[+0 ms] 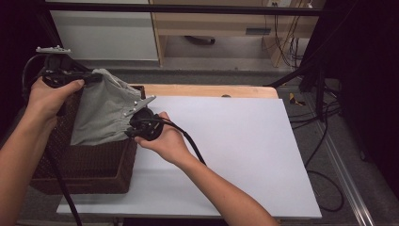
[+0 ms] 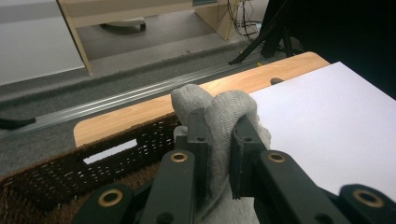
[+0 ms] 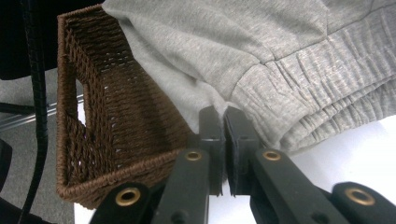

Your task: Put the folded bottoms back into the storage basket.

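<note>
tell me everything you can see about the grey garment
The grey garment looks like soft heathered sweatshirt knit, with a gathered elastic band along one edge. It hangs stretched above the brown wicker basket, its lower part draping into it. The left hand-held gripper is shut on a bunched fold at its far top, and the right hand-held gripper is shut on its edge beside the band.

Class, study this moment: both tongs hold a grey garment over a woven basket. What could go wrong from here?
1. The right tongs pinch just a thin edge beside the grey garment's elastic band, so the fabric might slip free.
2. The garment hangs partly inside the woven basket and against its rim; it might snag on the weave or tug the basket along.
3. The left tongs grip a bunched fold, which might work loose.
</note>
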`<state>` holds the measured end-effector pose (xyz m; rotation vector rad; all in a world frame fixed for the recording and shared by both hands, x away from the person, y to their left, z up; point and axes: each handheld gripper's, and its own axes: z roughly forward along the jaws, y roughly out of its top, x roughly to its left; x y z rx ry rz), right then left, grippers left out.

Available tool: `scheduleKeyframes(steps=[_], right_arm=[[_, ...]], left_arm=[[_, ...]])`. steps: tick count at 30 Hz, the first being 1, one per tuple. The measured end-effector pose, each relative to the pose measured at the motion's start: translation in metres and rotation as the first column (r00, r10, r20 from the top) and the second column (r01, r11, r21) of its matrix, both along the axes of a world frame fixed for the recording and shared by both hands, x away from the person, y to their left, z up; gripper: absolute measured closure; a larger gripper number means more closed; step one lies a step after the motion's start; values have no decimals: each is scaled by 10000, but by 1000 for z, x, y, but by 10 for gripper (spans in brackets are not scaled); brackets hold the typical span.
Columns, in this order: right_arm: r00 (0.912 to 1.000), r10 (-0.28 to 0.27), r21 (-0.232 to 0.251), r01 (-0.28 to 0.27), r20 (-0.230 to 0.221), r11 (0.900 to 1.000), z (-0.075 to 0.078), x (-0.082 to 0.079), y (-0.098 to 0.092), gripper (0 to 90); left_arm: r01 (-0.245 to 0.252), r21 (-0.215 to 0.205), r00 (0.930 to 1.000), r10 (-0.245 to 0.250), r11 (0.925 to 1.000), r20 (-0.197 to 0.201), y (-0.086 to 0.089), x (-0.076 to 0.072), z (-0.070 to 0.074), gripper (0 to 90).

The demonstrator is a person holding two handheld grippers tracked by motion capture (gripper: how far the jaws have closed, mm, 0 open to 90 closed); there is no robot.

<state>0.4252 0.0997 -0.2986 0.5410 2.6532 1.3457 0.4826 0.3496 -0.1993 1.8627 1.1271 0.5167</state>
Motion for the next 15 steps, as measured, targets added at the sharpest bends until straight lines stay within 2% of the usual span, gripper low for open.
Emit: scheduleKeyframes(steps=[15], right_arm=[[9997,122,-91,-120,209,9999,-7,-2,13,870]], left_arm=[[-11,46,10000,11,10000,-49,5,1,-7,811]])
